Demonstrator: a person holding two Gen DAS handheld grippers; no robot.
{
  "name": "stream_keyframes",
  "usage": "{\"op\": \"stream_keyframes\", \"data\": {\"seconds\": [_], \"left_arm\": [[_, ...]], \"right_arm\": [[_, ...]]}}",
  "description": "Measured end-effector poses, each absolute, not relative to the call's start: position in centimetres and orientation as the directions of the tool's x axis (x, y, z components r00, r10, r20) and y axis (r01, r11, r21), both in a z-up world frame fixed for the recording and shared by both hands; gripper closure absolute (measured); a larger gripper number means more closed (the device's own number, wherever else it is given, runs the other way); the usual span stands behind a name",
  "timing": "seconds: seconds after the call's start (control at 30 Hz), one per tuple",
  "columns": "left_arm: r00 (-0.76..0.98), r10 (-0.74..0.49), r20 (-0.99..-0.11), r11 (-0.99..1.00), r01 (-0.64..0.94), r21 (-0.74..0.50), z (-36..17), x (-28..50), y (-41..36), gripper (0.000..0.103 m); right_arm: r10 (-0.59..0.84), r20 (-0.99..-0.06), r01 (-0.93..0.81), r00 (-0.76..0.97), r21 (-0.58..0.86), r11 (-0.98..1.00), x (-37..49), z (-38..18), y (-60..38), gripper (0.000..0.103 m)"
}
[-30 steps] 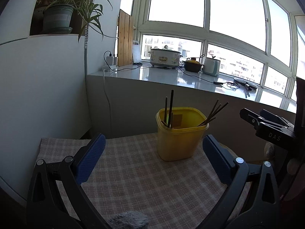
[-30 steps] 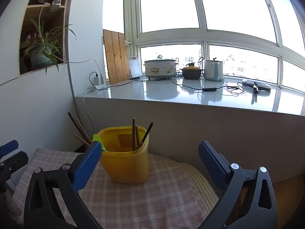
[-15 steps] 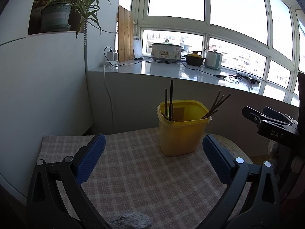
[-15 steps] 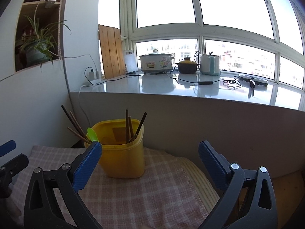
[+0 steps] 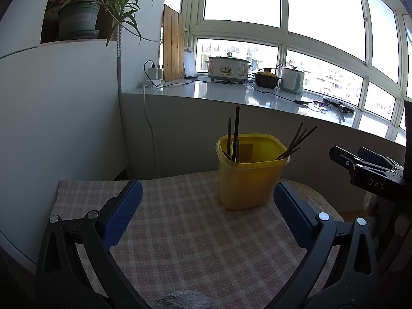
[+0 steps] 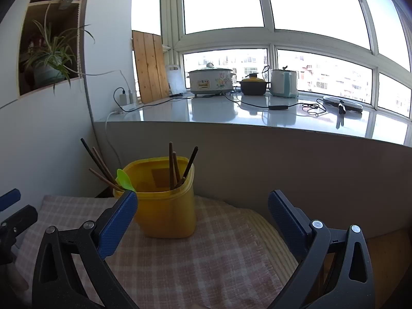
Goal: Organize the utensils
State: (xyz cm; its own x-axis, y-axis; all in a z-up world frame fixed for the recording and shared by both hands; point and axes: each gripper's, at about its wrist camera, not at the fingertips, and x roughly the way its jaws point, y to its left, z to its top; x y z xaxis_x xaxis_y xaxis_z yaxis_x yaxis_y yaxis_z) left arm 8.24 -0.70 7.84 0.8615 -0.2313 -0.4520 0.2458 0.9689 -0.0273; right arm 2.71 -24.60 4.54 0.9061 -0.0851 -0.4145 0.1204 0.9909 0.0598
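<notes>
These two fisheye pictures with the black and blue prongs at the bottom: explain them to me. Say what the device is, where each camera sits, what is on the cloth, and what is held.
No robot here: a person carries a hand-held gripper in each hand, each with a camera looking forward along its two fingers.

The left wrist view shows the left gripper, its blue-padded fingers spread wide with nothing between them; the right gripper pokes in at its right edge.

The right wrist view shows the right gripper, also open and holding nothing.

On the checked cloth stands a yellow container holding dark chopsticks and a green spoon. Behind, a windowsill counter carries cooking pots and cables.
</notes>
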Motion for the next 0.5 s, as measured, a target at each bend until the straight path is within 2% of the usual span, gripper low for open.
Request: {"op": "stream_keyframes", "data": {"seconds": [0.5], "left_arm": [[0.865, -0.220, -0.451, 0.972, 0.233, -0.027, 7.48, 8.38, -0.32, 0.000]], "right_arm": [[-0.076, -0.428, 0.111, 0.901, 0.058, 0.992, 3.03, 4.14, -24.30, 0.002]]}}
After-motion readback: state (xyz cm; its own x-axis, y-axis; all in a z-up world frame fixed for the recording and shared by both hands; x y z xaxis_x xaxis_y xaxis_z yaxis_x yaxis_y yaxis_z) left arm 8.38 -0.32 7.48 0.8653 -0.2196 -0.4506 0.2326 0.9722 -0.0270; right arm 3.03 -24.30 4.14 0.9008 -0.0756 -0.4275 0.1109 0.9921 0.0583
